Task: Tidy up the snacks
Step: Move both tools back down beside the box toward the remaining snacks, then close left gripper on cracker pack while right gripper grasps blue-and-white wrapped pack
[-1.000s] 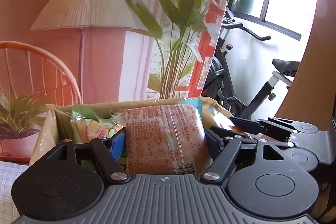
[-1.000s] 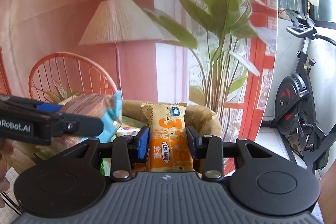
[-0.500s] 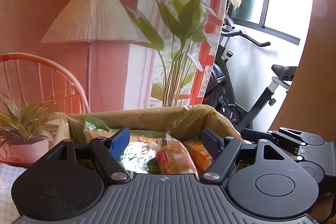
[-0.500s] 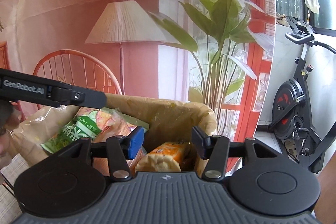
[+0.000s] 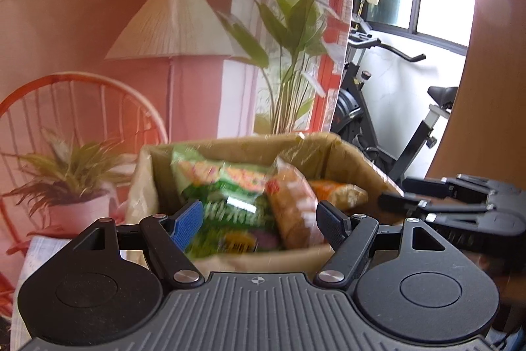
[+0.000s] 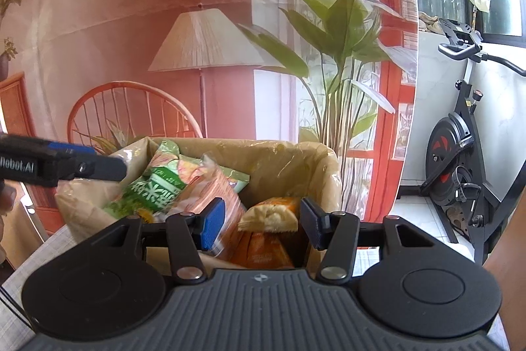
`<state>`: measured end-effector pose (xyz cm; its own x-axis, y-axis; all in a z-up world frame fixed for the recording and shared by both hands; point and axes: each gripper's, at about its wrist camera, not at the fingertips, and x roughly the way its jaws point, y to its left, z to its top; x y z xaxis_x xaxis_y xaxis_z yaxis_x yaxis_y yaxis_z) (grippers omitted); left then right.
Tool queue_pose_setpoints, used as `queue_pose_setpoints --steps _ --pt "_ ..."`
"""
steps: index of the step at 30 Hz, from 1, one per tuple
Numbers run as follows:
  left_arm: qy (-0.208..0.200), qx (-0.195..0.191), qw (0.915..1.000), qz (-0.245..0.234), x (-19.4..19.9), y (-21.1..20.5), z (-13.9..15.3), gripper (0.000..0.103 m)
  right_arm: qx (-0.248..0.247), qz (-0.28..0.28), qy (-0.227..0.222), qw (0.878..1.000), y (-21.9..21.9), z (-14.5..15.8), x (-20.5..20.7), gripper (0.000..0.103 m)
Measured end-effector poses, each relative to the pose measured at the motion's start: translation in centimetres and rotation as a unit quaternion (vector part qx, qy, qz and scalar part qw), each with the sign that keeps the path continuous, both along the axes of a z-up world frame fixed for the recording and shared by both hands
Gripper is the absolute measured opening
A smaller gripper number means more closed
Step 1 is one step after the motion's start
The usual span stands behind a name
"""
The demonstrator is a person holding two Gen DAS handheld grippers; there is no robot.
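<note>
A tan box lined with clear plastic [image 5: 348, 153] [image 6: 282, 160] holds several snack packs. A green pack [image 5: 230, 199] [image 6: 154, 186], a brown wrapped pack [image 5: 292, 203] [image 6: 213, 186] and an orange pack [image 5: 338, 189] [image 6: 269, 213] lie inside it. My left gripper [image 5: 259, 222] is open and empty, just in front of the box. My right gripper [image 6: 259, 222] is open and empty over the box's near edge. The right gripper shows at the right of the left wrist view [image 5: 460, 203], and the left gripper at the left of the right wrist view [image 6: 59, 166].
A printed backdrop with a lamp, chair and plants hangs behind the box [image 6: 203, 48]. An exercise bike [image 6: 460, 153] stands at the right by the window. A checked cloth [image 5: 36, 252] covers the table. A wooden edge [image 5: 486, 55] rises at far right.
Both grippers opened and dropped their packs into the box: the left the brown pack, the right the orange one. Both have since drawn back and up from the box.
</note>
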<state>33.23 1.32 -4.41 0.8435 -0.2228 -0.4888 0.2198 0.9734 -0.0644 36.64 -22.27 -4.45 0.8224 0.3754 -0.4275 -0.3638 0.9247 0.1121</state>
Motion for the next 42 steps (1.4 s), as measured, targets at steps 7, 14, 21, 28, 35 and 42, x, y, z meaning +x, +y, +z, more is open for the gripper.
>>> queue_pose_setpoints --steps 7,14,21,28,35,42 --pt "0.008 -0.002 0.9999 0.015 -3.3 2.0 -1.3 0.078 0.004 0.002 0.0 1.0 -0.6 -0.2 -2.1 0.054" --pt "0.023 -0.018 0.9987 0.042 -6.1 4.2 -3.4 0.078 0.003 0.005 0.006 1.0 -1.1 -1.3 -4.1 0.054" --pt "0.039 -0.03 0.9974 0.054 -7.7 5.1 -5.5 0.078 0.008 0.007 0.02 1.0 -1.2 -3.1 -5.7 0.054" --pt "0.061 -0.042 0.9958 0.054 -9.0 4.5 -8.1 0.078 -0.002 0.01 0.039 0.999 -1.1 -5.5 -7.3 0.054" --pt "0.078 -0.034 0.9956 0.039 -9.6 3.4 -10.1 0.078 0.008 0.003 0.062 0.998 -2.0 -7.6 -8.3 0.054" --pt "0.1 -0.032 0.994 0.03 -10.2 2.8 -12.1 0.078 0.009 0.001 0.088 0.996 -2.6 -9.9 -9.3 0.054"
